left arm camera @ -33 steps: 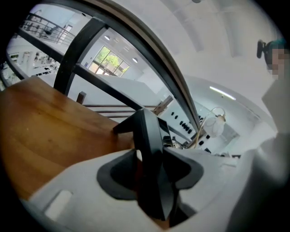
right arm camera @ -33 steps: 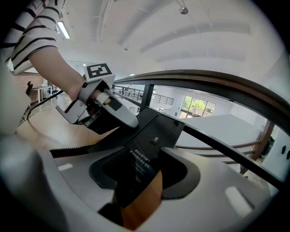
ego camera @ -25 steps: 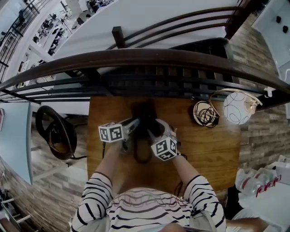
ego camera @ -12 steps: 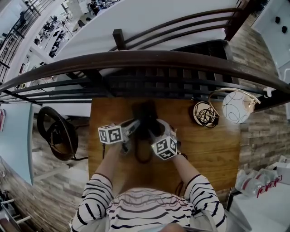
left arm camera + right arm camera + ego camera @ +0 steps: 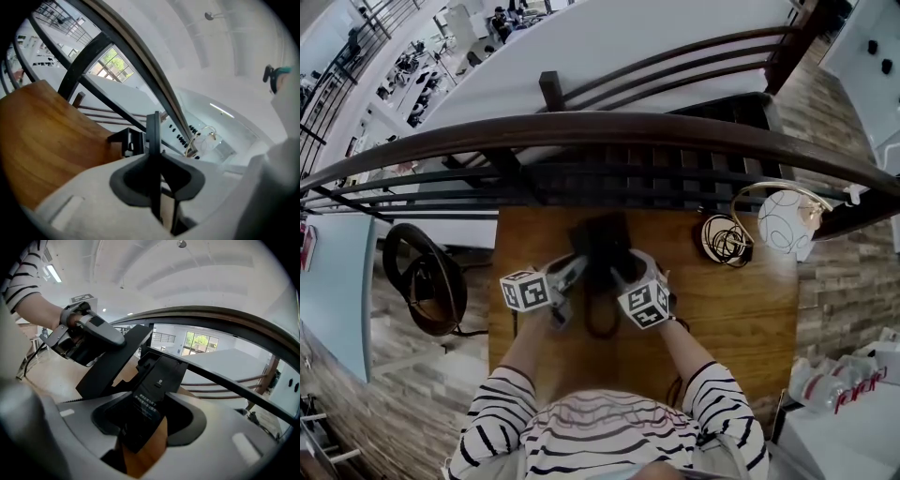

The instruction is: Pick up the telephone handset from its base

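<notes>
Handset edge-on between left tool jaws, clamped, just above base.

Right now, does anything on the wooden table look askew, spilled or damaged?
Only the telephone handset stands out. It is tilted in the grip of the left claw, not lying flat on its base. The right claw is opening, with the base between its jaws. Nothing looks spilled or broken.

Table: smooth varnished wood, warm grain. Handset in left gripper: matt black plastic. Base likewise; railing dark glossy wood
</notes>
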Tool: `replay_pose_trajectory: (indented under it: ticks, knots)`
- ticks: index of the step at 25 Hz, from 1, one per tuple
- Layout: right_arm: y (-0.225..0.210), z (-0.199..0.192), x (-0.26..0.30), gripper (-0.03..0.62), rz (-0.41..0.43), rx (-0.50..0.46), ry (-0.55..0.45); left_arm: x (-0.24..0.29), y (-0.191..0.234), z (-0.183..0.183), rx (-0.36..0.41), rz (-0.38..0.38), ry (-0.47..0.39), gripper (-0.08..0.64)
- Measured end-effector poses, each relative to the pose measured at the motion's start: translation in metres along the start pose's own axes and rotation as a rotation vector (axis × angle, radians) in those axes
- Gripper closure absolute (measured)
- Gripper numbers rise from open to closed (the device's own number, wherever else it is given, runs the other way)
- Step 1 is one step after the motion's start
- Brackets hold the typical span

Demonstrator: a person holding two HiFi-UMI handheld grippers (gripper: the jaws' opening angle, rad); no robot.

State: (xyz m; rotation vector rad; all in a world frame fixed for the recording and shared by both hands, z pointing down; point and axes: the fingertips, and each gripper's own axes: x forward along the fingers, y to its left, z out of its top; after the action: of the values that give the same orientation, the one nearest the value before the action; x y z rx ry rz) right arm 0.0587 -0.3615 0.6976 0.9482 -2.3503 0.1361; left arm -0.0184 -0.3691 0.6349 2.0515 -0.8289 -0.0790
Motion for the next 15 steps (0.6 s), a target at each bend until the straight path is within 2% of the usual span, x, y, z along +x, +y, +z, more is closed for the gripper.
replay_pose_trajectory:
  ticks: [4,11,15]
  knots:
    - [0.007,0.001,-0.018,0.393,-0.025,0.105,-0.009,-0.023,-0.016,0.004,0.039,-0.011,-0.039,0.491]
    - [0.031,0.021,-0.072,0.398,-0.085,0.232,-0.088,-0.064,-0.048,0.001,0.085,-0.036,-0.091,0.491]
    - [0.050,0.033,-0.107,0.402,-0.130,0.262,-0.156,-0.089,-0.069,-0.012,0.096,-0.059,-0.106,0.491]
